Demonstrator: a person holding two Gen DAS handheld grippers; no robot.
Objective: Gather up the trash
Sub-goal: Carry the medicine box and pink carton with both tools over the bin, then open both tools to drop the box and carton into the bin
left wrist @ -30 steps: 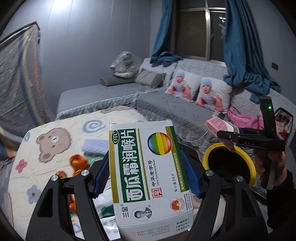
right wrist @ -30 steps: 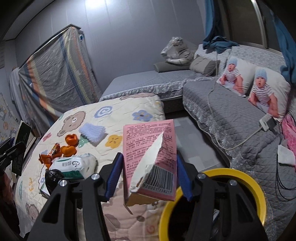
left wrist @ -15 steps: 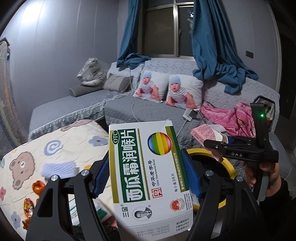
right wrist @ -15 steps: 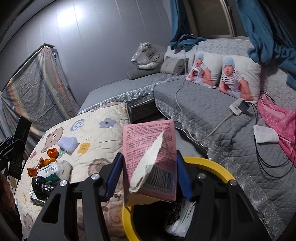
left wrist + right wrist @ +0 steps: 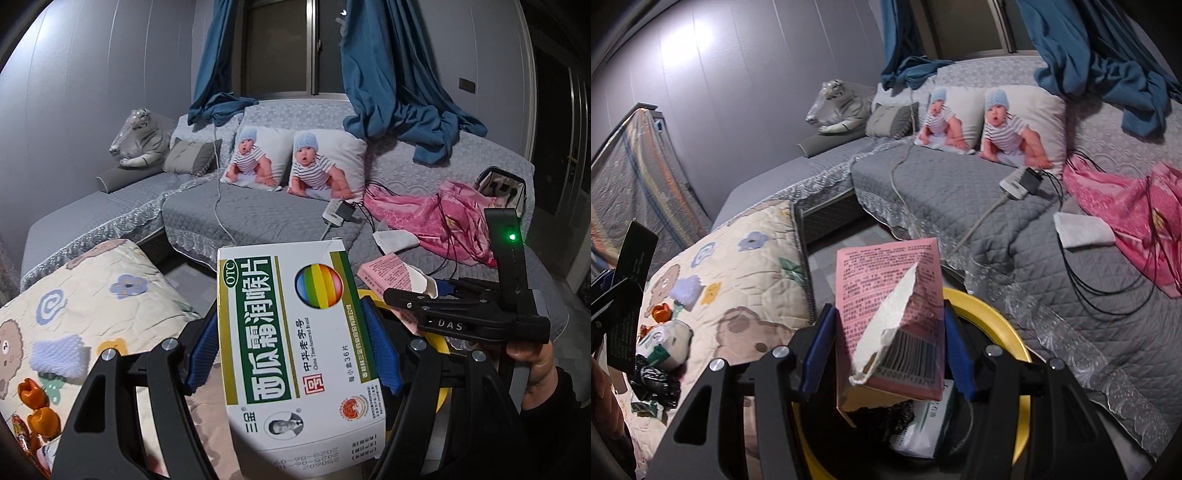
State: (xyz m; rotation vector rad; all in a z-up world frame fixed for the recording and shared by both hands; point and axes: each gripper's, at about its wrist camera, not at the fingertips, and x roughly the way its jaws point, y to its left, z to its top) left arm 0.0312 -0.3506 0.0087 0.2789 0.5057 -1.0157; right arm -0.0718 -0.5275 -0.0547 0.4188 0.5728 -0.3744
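Black left gripper [image 5: 295, 347] clamps a white-and-green cardboard medicine box [image 5: 299, 339] beside the yellow-rimmed black trash bin [image 5: 997, 314]; right gripper [image 5: 886, 350] pinches a torn pink cardboard box [image 5: 890, 295] above that bin's opening.

Black two-finger grippers with blue ribbed pads, held by a dark-sleeved person.

The left gripper [image 5: 295, 347] has matte black angular arms, each carrying silver round screws, and blue ribbed pads [image 5: 201, 345] on the inner faces. The right gripper [image 5: 882, 354] is built the same: black arms, silver screws, blue pads [image 5: 818, 354]. Seen from the left wrist at three o'clock, the right gripper's body bears white "DAS" lettering and a black upright post with a lit green light. Below it, the right hand [image 5: 535, 365] shows bare skin and a dark sleeve.
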